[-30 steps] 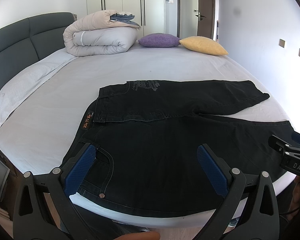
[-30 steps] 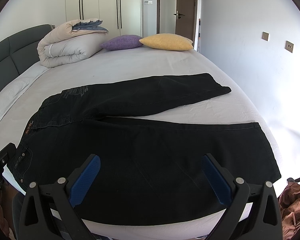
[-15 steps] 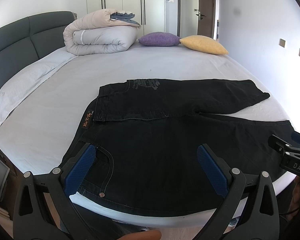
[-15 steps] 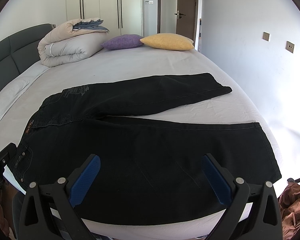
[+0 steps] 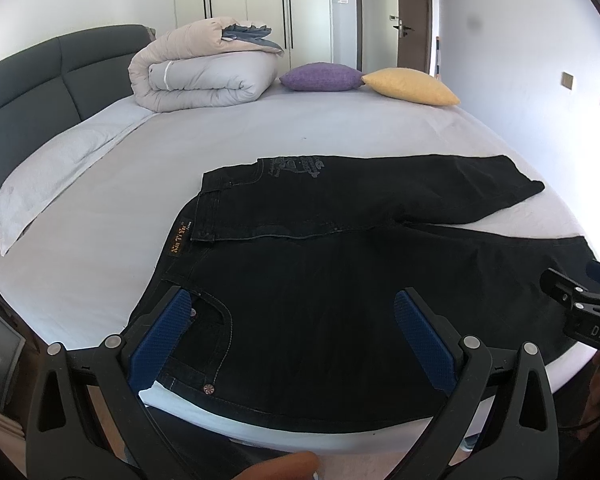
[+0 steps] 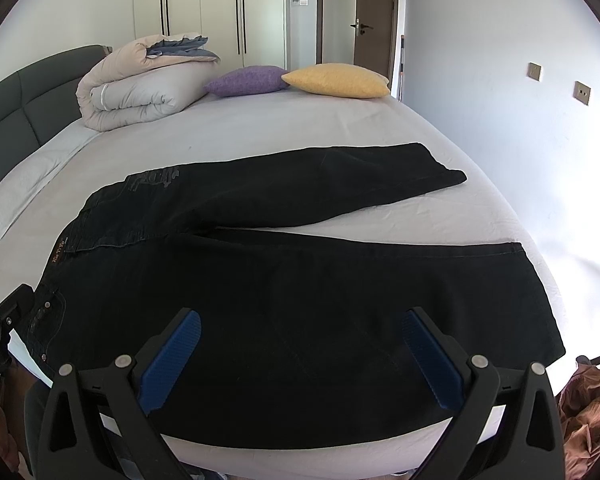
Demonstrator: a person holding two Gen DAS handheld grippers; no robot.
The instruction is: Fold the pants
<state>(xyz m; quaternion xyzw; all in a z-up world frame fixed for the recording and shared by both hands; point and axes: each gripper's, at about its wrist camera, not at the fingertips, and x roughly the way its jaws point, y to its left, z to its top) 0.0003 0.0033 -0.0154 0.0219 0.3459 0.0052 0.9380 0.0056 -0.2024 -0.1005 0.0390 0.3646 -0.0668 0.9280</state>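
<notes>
Black jeans (image 5: 340, 280) lie spread flat on the white bed, waistband to the left, both legs running right and splayed apart; they also show in the right wrist view (image 6: 280, 288). My left gripper (image 5: 296, 332) is open and empty, held above the waist and front pocket near the bed's front edge. My right gripper (image 6: 300, 356) is open and empty above the near leg. The far leg's hem (image 6: 444, 176) lies further back on the bed.
A rolled duvet (image 5: 204, 76), a purple cushion (image 5: 320, 76) and a yellow cushion (image 5: 412, 86) lie at the back of the bed. A white pillow (image 5: 56, 168) and grey headboard (image 5: 40, 76) are at the left. A brown bag (image 6: 584, 408) is at the lower right.
Both views have shifted only slightly. The jeans lie as before and both grippers stay open.
</notes>
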